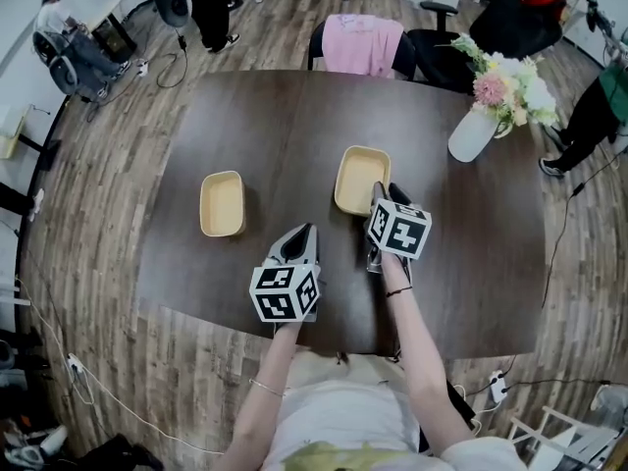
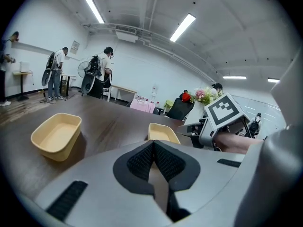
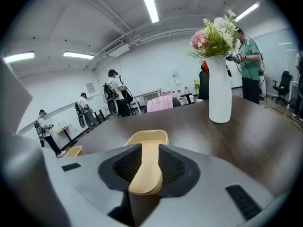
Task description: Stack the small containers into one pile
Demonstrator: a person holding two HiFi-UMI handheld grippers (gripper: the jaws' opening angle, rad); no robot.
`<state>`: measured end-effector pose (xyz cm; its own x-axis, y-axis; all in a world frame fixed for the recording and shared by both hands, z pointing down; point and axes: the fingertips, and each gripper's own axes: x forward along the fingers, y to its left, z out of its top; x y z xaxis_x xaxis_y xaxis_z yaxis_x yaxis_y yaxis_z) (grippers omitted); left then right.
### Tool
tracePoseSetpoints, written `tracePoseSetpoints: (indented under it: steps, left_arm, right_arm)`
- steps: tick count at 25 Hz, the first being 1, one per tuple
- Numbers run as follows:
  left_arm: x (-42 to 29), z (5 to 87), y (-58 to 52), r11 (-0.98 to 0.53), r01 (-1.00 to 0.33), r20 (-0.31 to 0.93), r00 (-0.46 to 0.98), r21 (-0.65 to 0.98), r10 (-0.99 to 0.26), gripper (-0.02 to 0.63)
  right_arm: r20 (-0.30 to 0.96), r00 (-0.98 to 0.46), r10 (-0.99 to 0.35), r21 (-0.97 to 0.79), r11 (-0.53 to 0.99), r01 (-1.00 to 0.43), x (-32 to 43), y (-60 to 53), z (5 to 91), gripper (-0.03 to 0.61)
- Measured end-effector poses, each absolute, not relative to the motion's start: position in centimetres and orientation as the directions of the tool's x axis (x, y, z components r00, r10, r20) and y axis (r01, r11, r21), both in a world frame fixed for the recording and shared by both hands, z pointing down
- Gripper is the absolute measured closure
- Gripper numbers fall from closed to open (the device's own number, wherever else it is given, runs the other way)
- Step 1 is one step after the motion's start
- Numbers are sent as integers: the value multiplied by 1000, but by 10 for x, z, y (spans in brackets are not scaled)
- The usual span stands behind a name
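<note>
Two beige containers sit apart on the dark table (image 1: 294, 116), not yet stacked. The left container (image 1: 222, 204) lies toward the table's left edge, and the right container (image 1: 361, 179) lies near its middle. The right gripper (image 1: 381, 192) straddles the near rim of the right container, with its jaws parted and the rim loose between them. The left gripper (image 1: 302, 234) hovers toward the near edge, between the two containers, its jaws closed together on nothing. A white vase (image 1: 473, 133) of flowers stands toward the far right corner.
</note>
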<state>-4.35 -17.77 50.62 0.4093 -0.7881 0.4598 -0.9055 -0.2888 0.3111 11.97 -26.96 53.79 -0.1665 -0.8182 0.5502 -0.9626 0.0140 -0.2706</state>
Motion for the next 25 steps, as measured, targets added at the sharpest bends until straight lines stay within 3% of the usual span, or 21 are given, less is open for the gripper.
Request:
tracePoseSetpoints:
  steps: [6,16,25]
  left_arm:
    - [-63,496,-168,-247,-927,438,353,282,-827,589]
    - [-126,490,-145,-136,-962,436,231,239,-870,589]
    - [-173,504,-142,-83,-962,466,200,261,-862,589]
  right_arm:
    - [512,-230,-827,-275,96,-957,100,-258,523,541]
    - [471,-406,-783,-318,278,-906,36,-237,511,555]
    - [483,-498,-721,-384,336,-860,-36,-230,520,557]
